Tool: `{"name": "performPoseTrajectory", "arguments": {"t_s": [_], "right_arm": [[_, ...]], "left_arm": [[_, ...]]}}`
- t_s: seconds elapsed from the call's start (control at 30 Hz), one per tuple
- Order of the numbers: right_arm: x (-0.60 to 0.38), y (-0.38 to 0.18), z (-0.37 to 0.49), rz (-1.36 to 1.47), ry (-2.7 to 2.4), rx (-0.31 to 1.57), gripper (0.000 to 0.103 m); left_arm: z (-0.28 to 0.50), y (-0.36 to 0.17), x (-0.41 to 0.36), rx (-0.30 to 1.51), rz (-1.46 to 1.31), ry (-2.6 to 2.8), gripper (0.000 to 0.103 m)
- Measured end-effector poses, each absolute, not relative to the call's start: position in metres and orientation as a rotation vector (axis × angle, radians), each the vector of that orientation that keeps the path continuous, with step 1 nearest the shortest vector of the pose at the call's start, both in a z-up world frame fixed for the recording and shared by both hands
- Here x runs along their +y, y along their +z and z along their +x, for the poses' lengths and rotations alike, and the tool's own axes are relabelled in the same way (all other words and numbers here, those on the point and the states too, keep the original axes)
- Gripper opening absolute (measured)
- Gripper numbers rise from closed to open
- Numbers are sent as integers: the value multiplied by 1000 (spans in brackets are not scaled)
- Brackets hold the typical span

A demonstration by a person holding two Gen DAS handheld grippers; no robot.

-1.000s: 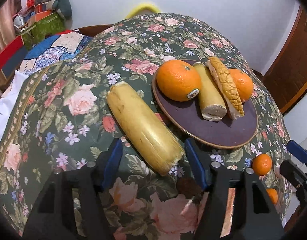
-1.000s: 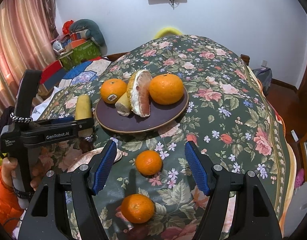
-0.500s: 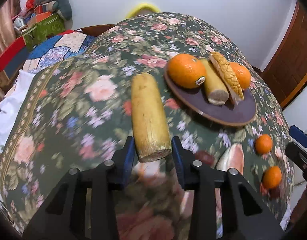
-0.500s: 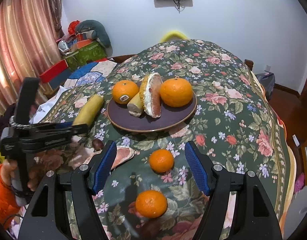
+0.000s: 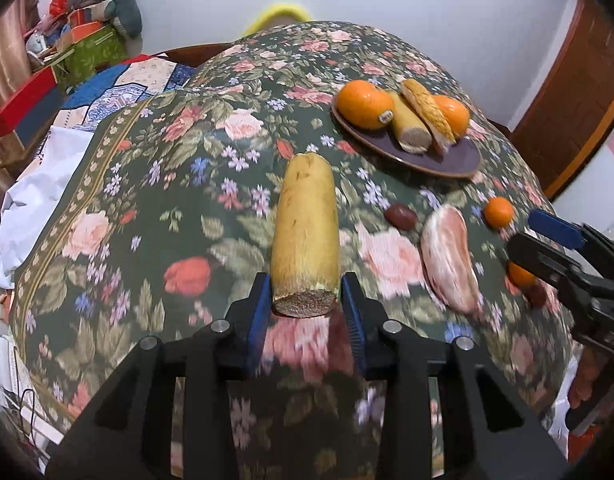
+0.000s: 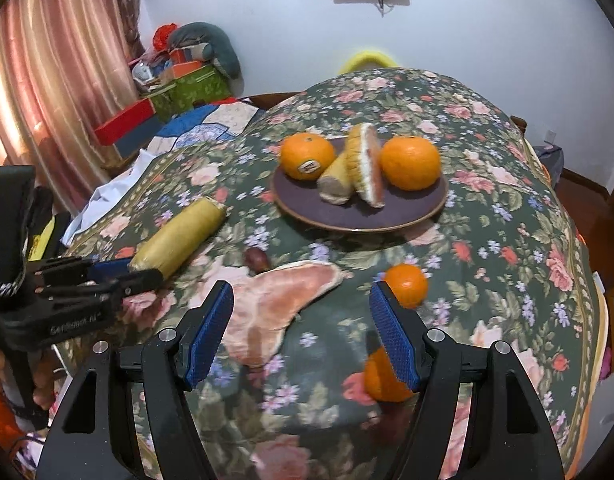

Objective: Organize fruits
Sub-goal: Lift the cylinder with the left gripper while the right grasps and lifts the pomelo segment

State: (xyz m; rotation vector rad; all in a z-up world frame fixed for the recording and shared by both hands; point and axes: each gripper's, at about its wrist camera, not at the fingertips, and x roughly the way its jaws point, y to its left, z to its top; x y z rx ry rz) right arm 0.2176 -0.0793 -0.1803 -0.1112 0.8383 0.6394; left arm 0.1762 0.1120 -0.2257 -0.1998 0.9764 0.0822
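Sugarcane piece (image 5: 306,228), pale yellow, pinched at its cut end by the just-closed left gripper (image 5: 306,312) above the floral tablecloth (image 5: 147,200), while the right gripper (image 6: 301,334) hangs spread over a pomelo segment (image 6: 283,300).

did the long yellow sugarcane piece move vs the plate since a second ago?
Yes. The long yellow sugarcane piece, gripped by the left gripper, has swung away from the dark round plate, toward the table's near edge.

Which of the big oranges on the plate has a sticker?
The left orange on the plate, on the side nearer the curtain; a small label shows low on its front. The right orange, past the pomelo wedge, shows none.
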Motion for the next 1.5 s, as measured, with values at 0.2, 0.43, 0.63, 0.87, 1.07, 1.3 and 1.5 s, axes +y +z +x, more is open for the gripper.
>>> {"name": "performPoseTrajectory", "arguments": {"t_s": [0.2,0.43,0.63,0.87,1.07,1.3,1.5], "right_arm": [[-60,-196,222,-119,649,892,67],[-43,-219,234,-122,634,969,68],[-38,-221,230,-206,626,966,62],[-53,-218,233,-181,646,987,46],[-45,-220,240,-182,636,981,47],[-46,-220,248,-143,643,975,43],[-54,-215,245,-108,657,966,43]], "left_arm": [[170,-224,116,986,-202,45,36],[168,-218,118,969,-168,41,38],[174,-214,118,952,-148,49,44],[195,-221,115,957,-129,50,51],[214,-232,117,978,-135,53,51],[225,-237,121,975,-161,57,51],[232,-239,117,977,-163,39,46]]}}
